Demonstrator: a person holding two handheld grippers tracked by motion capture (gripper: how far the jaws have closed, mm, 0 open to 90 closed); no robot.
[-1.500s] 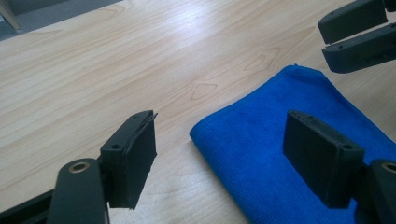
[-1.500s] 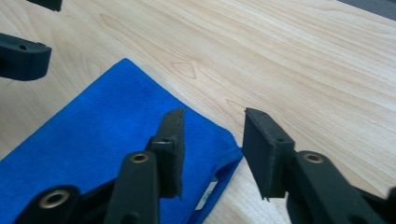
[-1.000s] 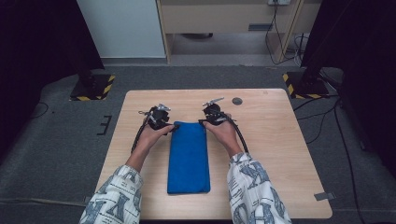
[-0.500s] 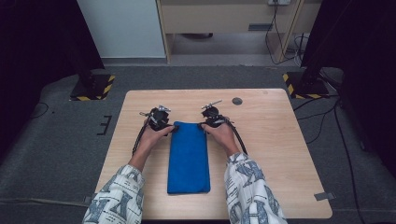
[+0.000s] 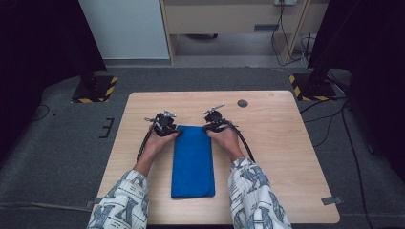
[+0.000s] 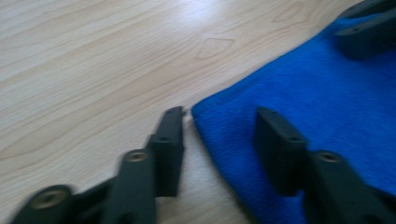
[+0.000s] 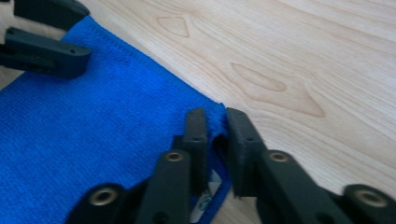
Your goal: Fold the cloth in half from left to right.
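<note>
A folded blue towel [image 5: 192, 162] lies lengthwise in the middle of the wooden table [image 5: 286, 143]. My left gripper [image 5: 177, 132] lies low at its far left corner. In the left gripper view its jaws [image 6: 219, 116] have just been closing and straddle that corner of the towel [image 6: 317, 102], one on bare wood, one over the cloth, with a gap left. My right gripper [image 5: 206, 128] sits at the far right corner. Its jaws [image 7: 215, 116] have just been closing and now pinch the edge of the towel [image 7: 93, 135].
A small dark disc [image 5: 242, 103] sits on the table's far side. Stand bases with yellow-black stripes [image 5: 93, 88] [image 5: 313, 86] flank the table on the grey floor. A wooden cabinet [image 5: 229, 19] stands behind. Both patterned sleeves reach in from the near edge.
Both hands stay at the towel's far corners and the towel lies as before. No shift shows in the high view.
</note>
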